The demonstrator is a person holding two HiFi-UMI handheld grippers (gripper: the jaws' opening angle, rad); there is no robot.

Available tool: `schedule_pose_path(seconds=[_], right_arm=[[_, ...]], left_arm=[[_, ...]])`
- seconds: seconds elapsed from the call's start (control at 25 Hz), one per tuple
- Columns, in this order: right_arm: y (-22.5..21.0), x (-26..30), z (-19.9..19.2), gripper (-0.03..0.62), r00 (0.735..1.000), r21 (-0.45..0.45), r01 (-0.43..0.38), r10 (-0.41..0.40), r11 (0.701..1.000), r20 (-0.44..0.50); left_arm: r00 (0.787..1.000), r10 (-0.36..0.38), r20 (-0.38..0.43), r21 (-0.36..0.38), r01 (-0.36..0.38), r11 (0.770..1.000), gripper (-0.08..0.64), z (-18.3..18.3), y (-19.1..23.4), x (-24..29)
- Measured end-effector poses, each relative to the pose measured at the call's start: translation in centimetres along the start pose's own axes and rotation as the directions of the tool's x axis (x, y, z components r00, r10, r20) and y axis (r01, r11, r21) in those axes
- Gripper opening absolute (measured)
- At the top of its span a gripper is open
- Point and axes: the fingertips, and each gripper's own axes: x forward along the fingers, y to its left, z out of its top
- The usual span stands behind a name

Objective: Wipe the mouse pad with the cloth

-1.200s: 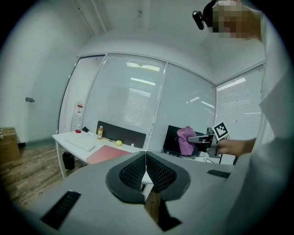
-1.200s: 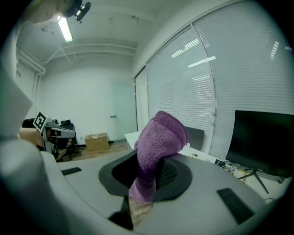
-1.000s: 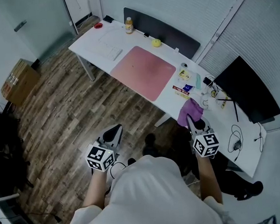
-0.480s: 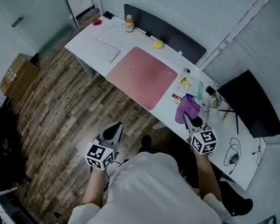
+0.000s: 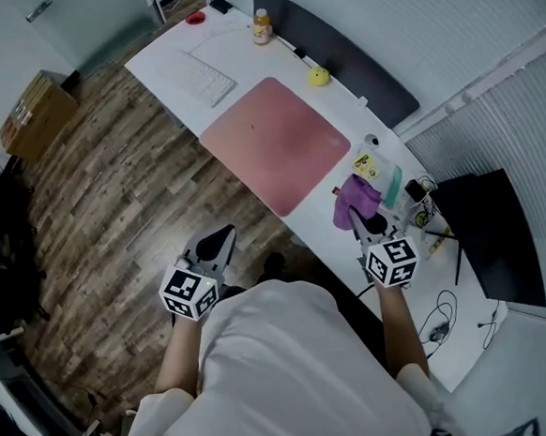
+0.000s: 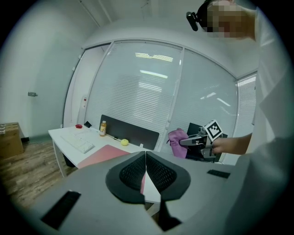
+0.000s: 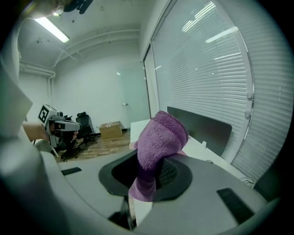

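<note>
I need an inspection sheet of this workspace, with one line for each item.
Surface: white desk, no spill seen.
Job's things: pink mouse pad lies flat and uncovered; purple cloth hangs in the right gripper, not on the pad.
Clutter: keyboard, bottle, yellow ball, small items right of the pad, dark monitor.
Grippers: right gripper shut on the cloth; left gripper shut, empty, over the floor.
Cables: black cables on the desk's right end.
Surroundings: wooden floor, cardboard box, window blinds.
</note>
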Motion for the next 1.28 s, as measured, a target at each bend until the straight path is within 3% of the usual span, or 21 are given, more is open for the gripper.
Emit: schedule_pose_path(seconds=[0.4, 0.76, 1.04, 1.28], right_arm=[[-0.2, 5.3, -1.8, 0.084, 0.989, 0.001, -0.129, 0.128, 0.992, -0.072], [2.9, 9.5, -3.9, 0.084, 0.955, -0.026, -0.241, 0.233, 0.970, -0.185], [5.6, 13.6, -6.3, 0.084, 0.906, -0.027, -0.313, 0.290, 0.949, -0.309], [8.3, 17.3, -9.3, 0.084, 0.848, 0.006, -0.369, 0.339, 0.929, -0.408]], left_arm=[[0.998, 0.054, -0.042, -0.039, -0.056, 0.998, 0.018, -1.1, 0.3, 2.3], [0.997, 0.045, -0.063, -0.063, -0.049, 0.997, 0.018, -1.5, 2.6, 3.8], [0.995, -0.024, -0.097, -0.096, 0.014, 0.995, 0.018, -2.5, 6.6, 6.0], [0.984, -0.088, -0.158, -0.106, 0.072, 0.992, 0.018, -3.8, 10.0, 8.3]])
